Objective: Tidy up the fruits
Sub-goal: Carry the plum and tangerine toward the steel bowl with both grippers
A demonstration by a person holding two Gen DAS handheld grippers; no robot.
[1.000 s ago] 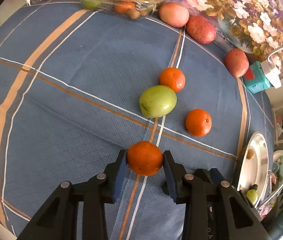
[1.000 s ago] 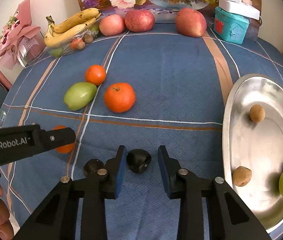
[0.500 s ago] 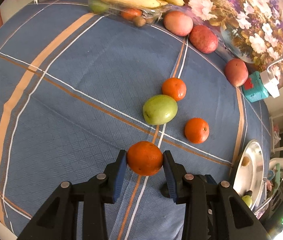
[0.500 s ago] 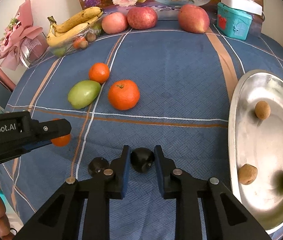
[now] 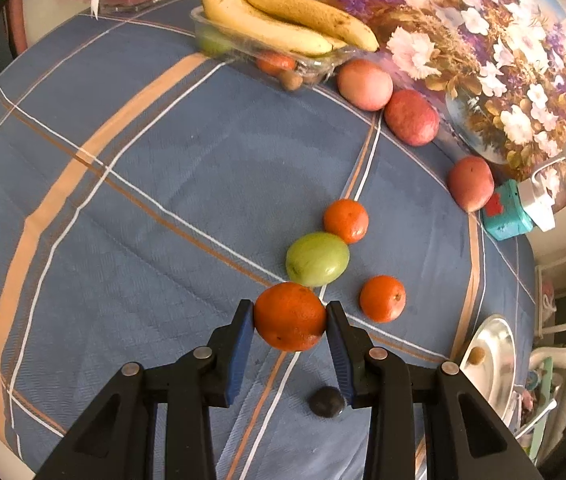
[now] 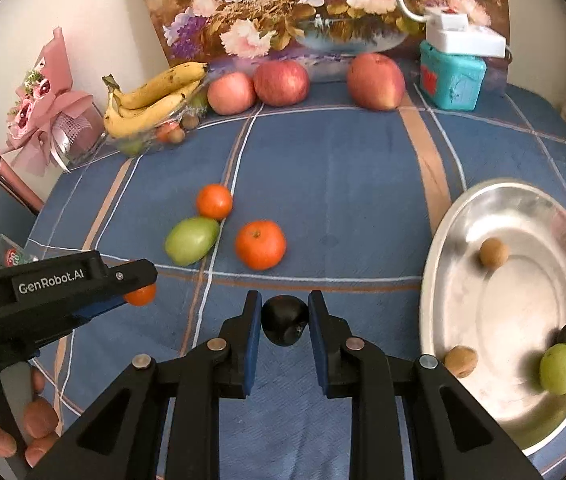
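Tongs [image 6: 285,320] — plum [image 6: 284,320]; tray [image 6: 443,240] — five fruits

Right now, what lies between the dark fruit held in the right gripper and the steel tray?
Only bare blue tablecloth. In the right wrist view nothing lies between the dark fruit, clamped in the right gripper, and the steel tray.

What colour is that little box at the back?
The little box is teal, clearest in the right wrist view.

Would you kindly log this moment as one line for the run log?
left gripper: shut on orange | right gripper: shut on dark fruit | metal tray: right of it
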